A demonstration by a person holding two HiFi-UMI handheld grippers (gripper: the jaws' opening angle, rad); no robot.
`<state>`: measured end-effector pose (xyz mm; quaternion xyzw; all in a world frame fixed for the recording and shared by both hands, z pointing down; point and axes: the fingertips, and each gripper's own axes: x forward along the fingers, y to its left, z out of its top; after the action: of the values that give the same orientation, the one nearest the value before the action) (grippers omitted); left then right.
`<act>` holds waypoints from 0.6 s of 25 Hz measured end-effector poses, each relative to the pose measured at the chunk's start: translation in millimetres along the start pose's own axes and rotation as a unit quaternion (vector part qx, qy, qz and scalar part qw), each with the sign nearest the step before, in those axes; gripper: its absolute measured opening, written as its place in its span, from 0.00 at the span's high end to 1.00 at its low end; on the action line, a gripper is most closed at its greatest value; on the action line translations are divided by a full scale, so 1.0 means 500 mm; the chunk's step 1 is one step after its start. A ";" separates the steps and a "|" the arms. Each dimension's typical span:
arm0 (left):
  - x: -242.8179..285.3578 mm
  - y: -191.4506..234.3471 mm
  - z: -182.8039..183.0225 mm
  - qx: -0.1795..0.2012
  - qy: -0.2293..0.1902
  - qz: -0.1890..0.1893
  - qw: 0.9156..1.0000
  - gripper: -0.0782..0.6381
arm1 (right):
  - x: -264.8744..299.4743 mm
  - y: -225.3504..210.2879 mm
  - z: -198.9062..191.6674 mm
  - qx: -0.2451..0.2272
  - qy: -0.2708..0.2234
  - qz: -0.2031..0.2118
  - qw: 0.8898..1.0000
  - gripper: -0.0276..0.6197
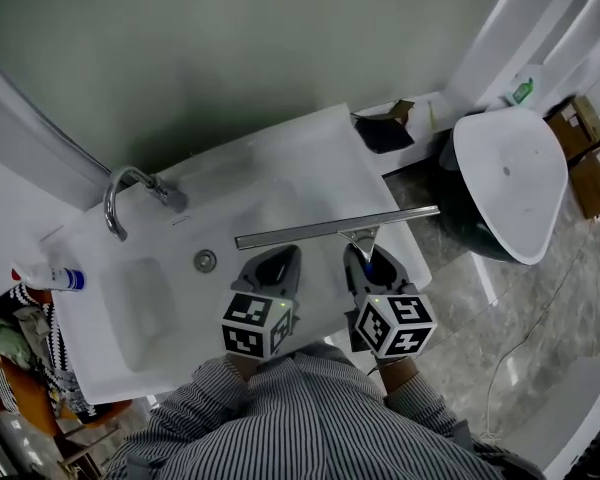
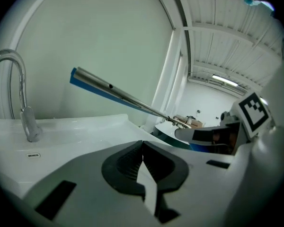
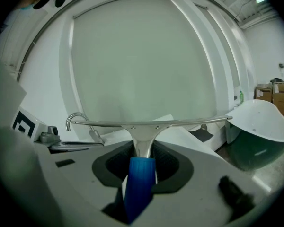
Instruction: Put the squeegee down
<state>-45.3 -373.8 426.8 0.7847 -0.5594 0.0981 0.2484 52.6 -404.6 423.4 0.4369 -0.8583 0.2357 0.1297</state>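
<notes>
The squeegee has a long metal blade point(image 1: 335, 228) and a blue handle point(image 3: 140, 176). My right gripper point(image 1: 366, 256) is shut on that handle and holds the blade level, crosswise above the white sink counter point(image 1: 290, 168). In the right gripper view the blade point(image 3: 146, 123) spans the picture just ahead of the jaws. My left gripper point(image 1: 278, 260) hangs beside it on the left, shut and empty, over the counter's front part. From the left gripper point(image 2: 142, 144) the blade point(image 2: 118, 94) shows slanting up to the left, apart from its jaws.
A chrome faucet point(image 1: 130, 193) and a drain point(image 1: 205, 260) lie left of the grippers. A dark open box point(image 1: 385, 128) sits at the counter's far right corner. A white-and-black basin point(image 1: 510, 178) and cardboard boxes point(image 1: 590, 158) stand on the floor to the right. A bottle point(image 1: 55, 278) lies at far left.
</notes>
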 end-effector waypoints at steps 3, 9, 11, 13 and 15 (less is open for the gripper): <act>0.013 0.019 0.015 0.005 -0.005 0.010 1.000 0.87 | 0.029 -0.011 0.015 -0.012 0.005 0.008 1.000 0.78; 0.049 0.072 0.026 -0.013 -0.017 0.030 0.999 0.87 | 0.114 -0.012 0.037 -0.056 0.021 0.033 0.998 0.78; 0.059 0.089 0.027 -0.026 -0.021 0.041 0.999 0.87 | 0.141 -0.017 0.048 -0.066 0.024 0.037 0.997 0.78; 0.069 0.105 0.031 -0.037 -0.026 0.048 0.998 0.87 | 0.169 -0.025 0.056 -0.072 0.027 0.038 0.996 0.78; 0.078 0.120 0.032 -0.045 -0.030 0.054 0.997 0.87 | 0.197 -0.033 0.061 -0.076 0.031 0.036 0.996 0.78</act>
<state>-89.0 -429.4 446.6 0.7438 -0.6122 0.0633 0.2608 7.8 -496.7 444.1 0.3865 -0.8847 0.1877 0.1808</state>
